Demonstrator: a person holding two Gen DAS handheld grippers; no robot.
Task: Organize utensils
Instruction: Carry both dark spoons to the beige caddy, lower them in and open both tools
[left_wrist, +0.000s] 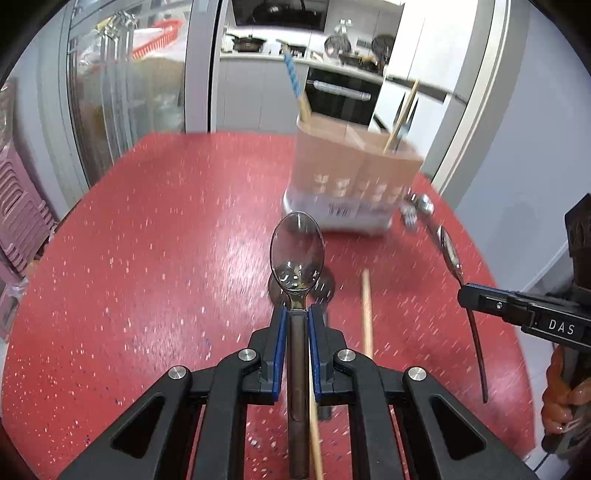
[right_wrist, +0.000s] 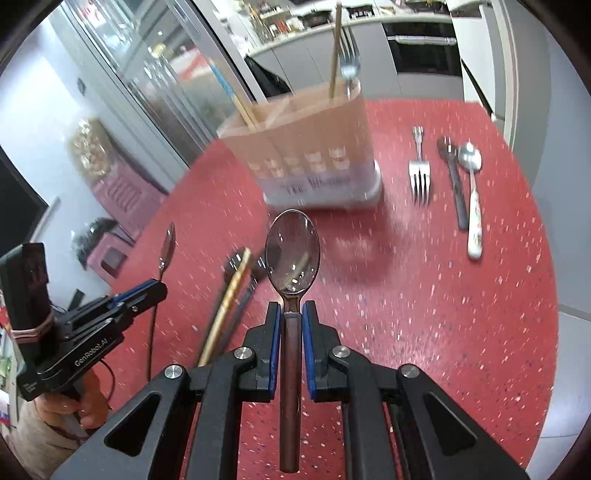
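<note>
Spoons are clamped in both grippers: 1 spoon (left_wrist: 297, 251) by the left gripper (left_wrist: 296, 317), another spoon (right_wrist: 292, 254) by the right gripper (right_wrist: 290, 314), both held just before the utensil caddy (right_wrist: 314, 147).

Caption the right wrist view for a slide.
Right gripper lifts a spoon by its handle toward the utensil holder on the red table.

Right gripper side (left_wrist: 480, 299): white letters "DAS", seen from the left wrist view.
Left gripper body (right_wrist: 147, 291): white lettering "GenRobot.AI", seen from the right wrist view.
Utensil holder (left_wrist: 354, 173): a barcode label low on its front, digits too blurred to read.
Holder's white base: dark print, smeared, unreadable.
</note>
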